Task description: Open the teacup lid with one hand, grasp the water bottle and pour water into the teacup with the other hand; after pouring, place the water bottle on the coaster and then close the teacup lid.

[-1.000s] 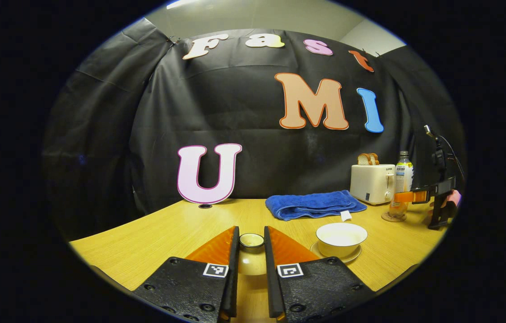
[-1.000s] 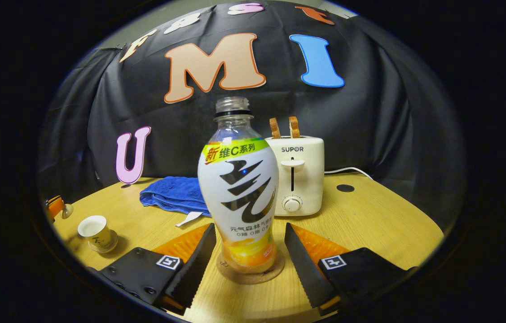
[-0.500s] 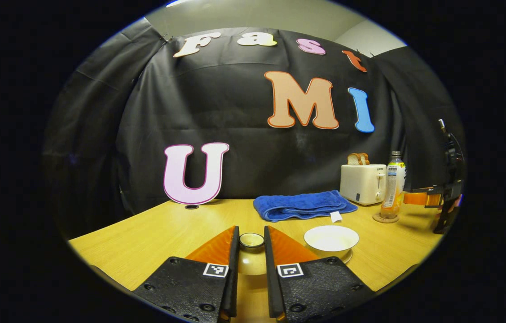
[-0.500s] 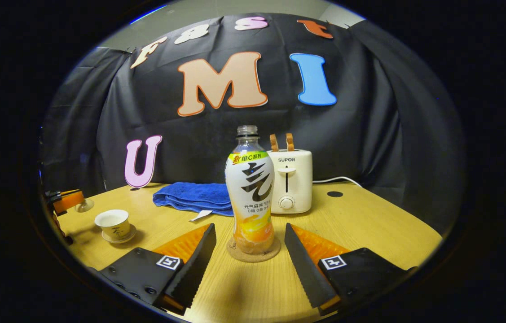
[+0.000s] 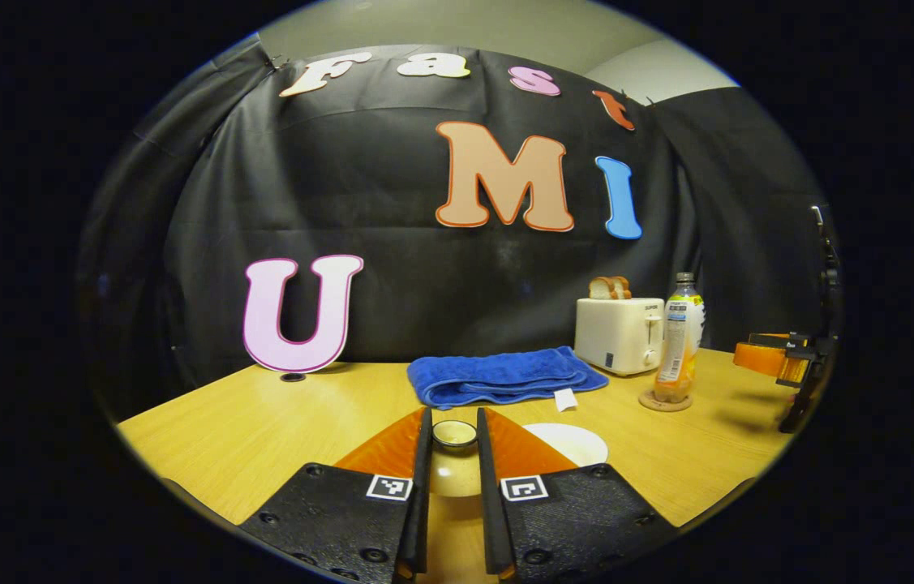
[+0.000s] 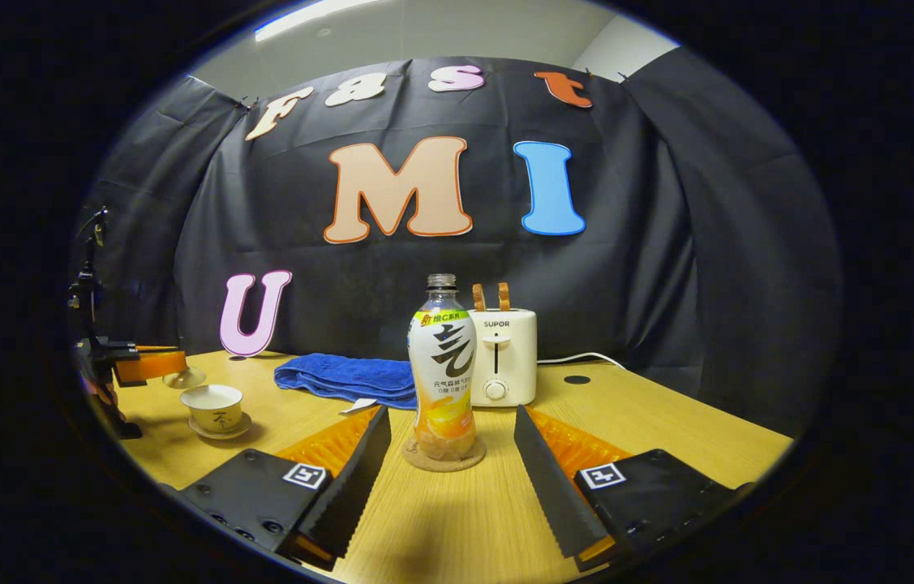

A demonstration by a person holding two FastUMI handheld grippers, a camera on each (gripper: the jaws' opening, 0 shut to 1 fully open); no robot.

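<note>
My left gripper (image 5: 453, 419) is shut on the knob of the cream teacup lid (image 5: 454, 473), held above the table. The open teacup (image 5: 566, 442) peeks out from behind its right finger. In the right gripper view the teacup (image 6: 213, 403) stands on its saucer (image 6: 221, 429), with the left gripper (image 6: 150, 365) holding the lid (image 6: 184, 378) just up and left of it. The water bottle (image 6: 442, 369) stands upright and uncapped on the cork coaster (image 6: 444, 456). My right gripper (image 6: 452, 418) is open, its fingers apart on either side, short of the bottle. The bottle (image 5: 677, 341) also shows far right in the left gripper view.
A folded blue towel (image 5: 505, 375) lies mid-table, and a white toaster (image 5: 617, 334) with bread stands behind the bottle. The toaster's cord (image 6: 582, 358) runs along the back. The wooden table (image 6: 667, 422) ends at the black cloth wall.
My right gripper has drawn back from the bottle, which stays on the coaster. My left gripper, still holding the lid, has shifted so that the teacup slid behind its right finger.
</note>
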